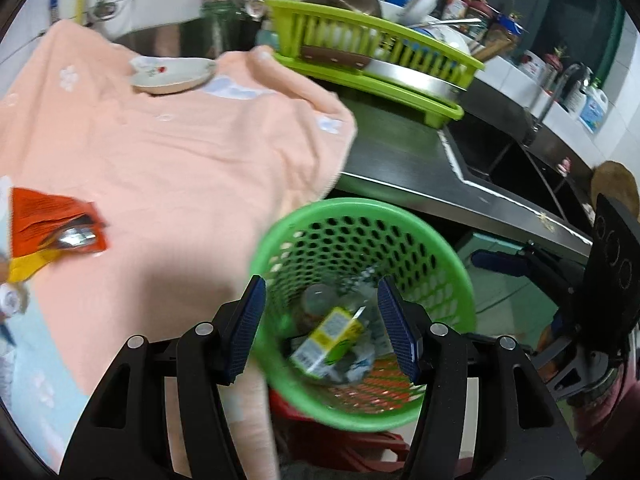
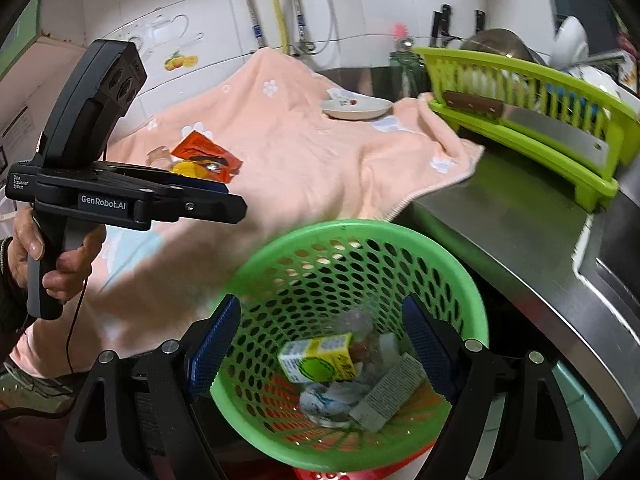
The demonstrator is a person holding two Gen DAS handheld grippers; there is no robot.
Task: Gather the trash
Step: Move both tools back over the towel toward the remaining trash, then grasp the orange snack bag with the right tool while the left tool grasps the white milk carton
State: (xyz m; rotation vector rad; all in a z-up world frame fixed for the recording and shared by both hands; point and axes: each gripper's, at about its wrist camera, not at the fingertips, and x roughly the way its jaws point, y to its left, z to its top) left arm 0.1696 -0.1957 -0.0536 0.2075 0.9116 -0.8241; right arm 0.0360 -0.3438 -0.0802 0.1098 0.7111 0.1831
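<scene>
- Left gripper (image 1: 322,322): jaws spread apart, nothing between the blue pads; seen from its own camera it hangs over the mouth of the green basket (image 1: 448,280). In the right wrist view its black body shows side-on at the left edge, a person's hand (image 2: 52,264) wrapped around the grip.
- Right gripper (image 2: 320,344): jaws spread wide, nothing pinched; also poised above the basket opening.
- Green basket: perforated plastic, round, sits below the front edge of the steel counter (image 2: 520,232), on something red.
- Basket contents: a yellow-and-white carton (image 2: 316,360) lying on its side, a grey flat box (image 2: 388,396) tilted beside it, crumpled white-blue paper (image 2: 328,398) touching both, and a clear plastic piece behind them, blurred.
- Peach towel (image 2: 304,160): spread over the left part of the counter, its right edge hanging just over the basket rim.
- Orange wrapper (image 2: 204,152): still on the towel, near its left edge, torn open, with a yellow piece touching it; it is well apart from the basket.
- White dish (image 2: 356,109): at the back edge of the towel, upright.
- Lime dish rack (image 2: 520,112): back right of the counter, just beside the towel's corner, holding plates and a cleaver.
- Sink (image 1: 516,164): right end of the counter, a tap above it.
</scene>
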